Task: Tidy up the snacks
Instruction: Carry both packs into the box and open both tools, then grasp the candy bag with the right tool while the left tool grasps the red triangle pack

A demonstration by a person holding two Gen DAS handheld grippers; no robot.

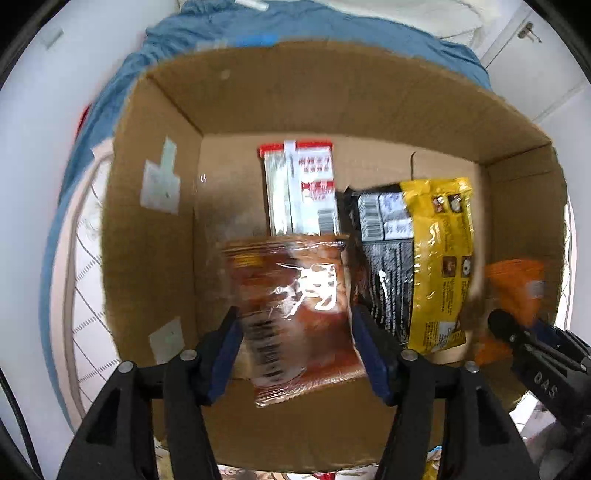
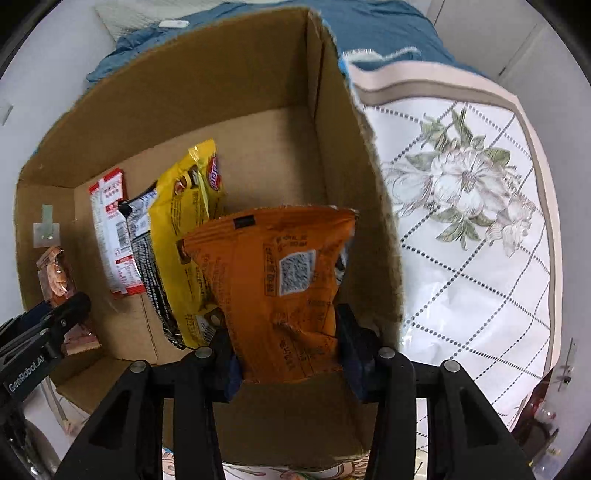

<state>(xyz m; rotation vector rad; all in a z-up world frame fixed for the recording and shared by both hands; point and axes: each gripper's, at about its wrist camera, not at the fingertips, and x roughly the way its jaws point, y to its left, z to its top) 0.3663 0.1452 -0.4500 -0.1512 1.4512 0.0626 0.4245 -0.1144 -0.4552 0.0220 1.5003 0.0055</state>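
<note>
My left gripper (image 1: 295, 332) is shut on a brown clear-wrapped snack pack (image 1: 295, 306) and holds it inside the open cardboard box (image 1: 155, 236). My right gripper (image 2: 288, 343) is shut on an orange snack bag (image 2: 273, 280) held over the box (image 2: 332, 155) near its right wall. On the box floor lie a red-and-white pack (image 1: 306, 188), a black pack (image 1: 388, 258) and a yellow bag (image 1: 439, 258); they also show in the right wrist view, the red-and-white pack (image 2: 110, 229) and the yellow bag (image 2: 184, 221). The right gripper shows at the edge of the left wrist view (image 1: 517, 332).
The box stands on a bed with a floral white quilt (image 2: 461, 221) and a blue blanket (image 1: 258, 26) behind it. White cupboard doors (image 1: 535, 74) stand at the far right. The left gripper's body (image 2: 44, 332) is at the box's left side.
</note>
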